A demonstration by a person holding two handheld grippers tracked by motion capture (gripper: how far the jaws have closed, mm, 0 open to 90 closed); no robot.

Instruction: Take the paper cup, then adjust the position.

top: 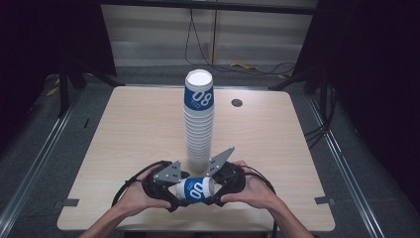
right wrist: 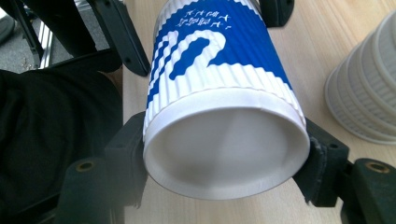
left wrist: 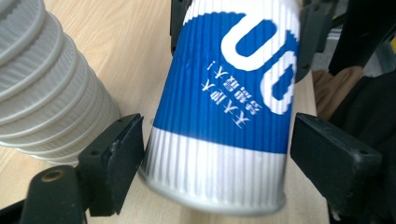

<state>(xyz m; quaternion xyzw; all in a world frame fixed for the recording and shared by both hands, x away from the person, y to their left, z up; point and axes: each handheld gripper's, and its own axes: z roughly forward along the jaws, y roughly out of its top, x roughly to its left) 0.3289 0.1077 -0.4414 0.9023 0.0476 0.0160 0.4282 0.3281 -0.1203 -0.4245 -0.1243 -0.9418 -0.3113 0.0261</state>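
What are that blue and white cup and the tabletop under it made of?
The cup looks like paper: a matt, ribbed corrugated sleeve printed blue and white, with a smooth rolled white rim. It could have a thin inner coating; that cannot be told. The table looks like wood or wood-look laminate: pale, with fine straight grain lines and a smooth, low-sheen surface.

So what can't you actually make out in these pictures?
- Small print on the loose cup: sharp enough in the left gripper view, but upside down and too small to read.
- Left gripper: its right jaw appears clear of the cup wall, but contact stays uncertain.
- Base of the cup stack: high view, hidden behind both grippers' grey plates.
- Right gripper: jaw pads hidden behind the cup's rim.
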